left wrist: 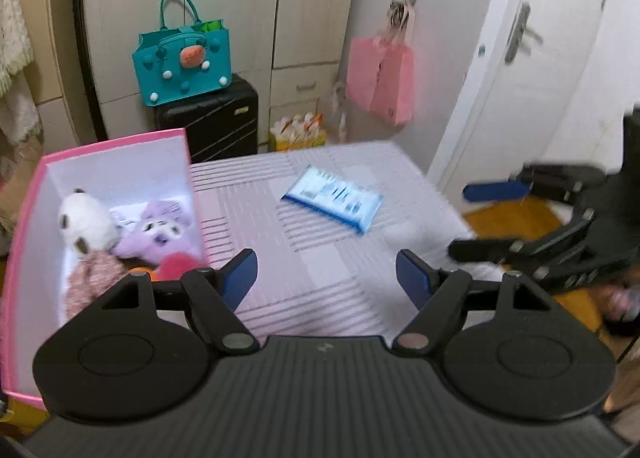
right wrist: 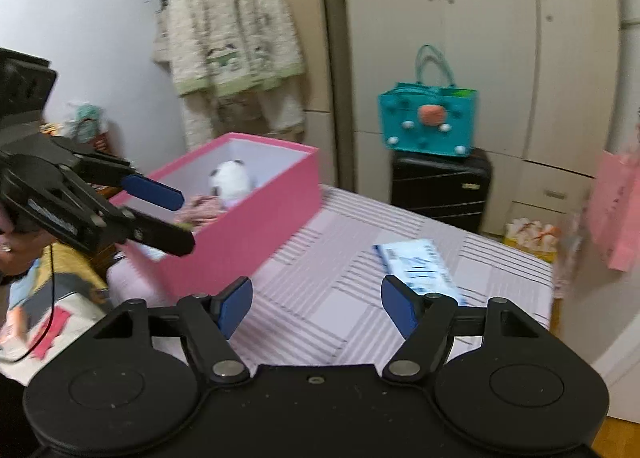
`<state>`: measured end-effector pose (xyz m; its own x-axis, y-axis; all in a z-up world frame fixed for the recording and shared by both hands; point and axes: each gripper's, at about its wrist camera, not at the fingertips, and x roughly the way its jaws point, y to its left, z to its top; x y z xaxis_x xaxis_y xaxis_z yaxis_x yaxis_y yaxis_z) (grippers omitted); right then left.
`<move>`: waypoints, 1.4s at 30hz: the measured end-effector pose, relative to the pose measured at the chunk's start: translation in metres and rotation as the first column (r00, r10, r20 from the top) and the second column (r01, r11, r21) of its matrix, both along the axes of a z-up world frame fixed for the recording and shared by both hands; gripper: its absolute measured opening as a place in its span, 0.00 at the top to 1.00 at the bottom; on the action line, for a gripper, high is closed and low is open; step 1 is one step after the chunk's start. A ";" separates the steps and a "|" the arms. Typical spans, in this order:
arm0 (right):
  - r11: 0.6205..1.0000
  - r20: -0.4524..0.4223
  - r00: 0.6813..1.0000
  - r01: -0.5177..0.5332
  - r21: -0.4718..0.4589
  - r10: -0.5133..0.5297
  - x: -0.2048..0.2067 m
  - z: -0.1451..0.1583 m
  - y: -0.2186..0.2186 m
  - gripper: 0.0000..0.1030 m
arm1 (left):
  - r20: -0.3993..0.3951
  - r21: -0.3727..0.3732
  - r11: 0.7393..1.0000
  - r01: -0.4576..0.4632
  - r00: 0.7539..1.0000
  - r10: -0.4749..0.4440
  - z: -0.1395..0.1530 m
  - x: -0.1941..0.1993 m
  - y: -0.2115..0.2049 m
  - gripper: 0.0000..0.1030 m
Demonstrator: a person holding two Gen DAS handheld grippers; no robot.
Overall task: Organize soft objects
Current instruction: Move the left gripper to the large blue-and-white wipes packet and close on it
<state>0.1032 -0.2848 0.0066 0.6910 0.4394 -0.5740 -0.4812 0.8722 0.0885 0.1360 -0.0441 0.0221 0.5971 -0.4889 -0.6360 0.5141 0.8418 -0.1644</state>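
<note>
A pink box (left wrist: 116,141) stands at the left of the striped pink surface (left wrist: 320,258). Inside lie a white plush (left wrist: 86,223), a purple plush (left wrist: 160,232), a pink knitted piece (left wrist: 94,278) and something red (left wrist: 176,264). A blue-and-white soft pack (left wrist: 332,199) lies flat further out on the surface. My left gripper (left wrist: 326,278) hovers beside the box, open and empty. My right gripper (left wrist: 468,219) hangs off the surface's right edge. In the right wrist view that gripper (right wrist: 316,306) is open and empty, with the pack (right wrist: 420,262) just ahead, the box (right wrist: 248,234) to the left and the left gripper (right wrist: 183,221) near it.
A teal felt bag (left wrist: 184,57) sits on a black suitcase (left wrist: 216,125) behind the surface. A pink bag (left wrist: 380,77) hangs on the white door, and a snack bag (left wrist: 298,133) stands on the floor. Pale clothes (right wrist: 232,37) hang by the wardrobe.
</note>
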 end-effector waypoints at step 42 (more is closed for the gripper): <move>0.986 -0.045 0.985 -0.166 -0.032 0.165 0.166 -0.147 -0.057 0.12 | -0.156 -0.160 0.938 -0.306 0.947 0.282 -0.147 0.136 -0.112 0.49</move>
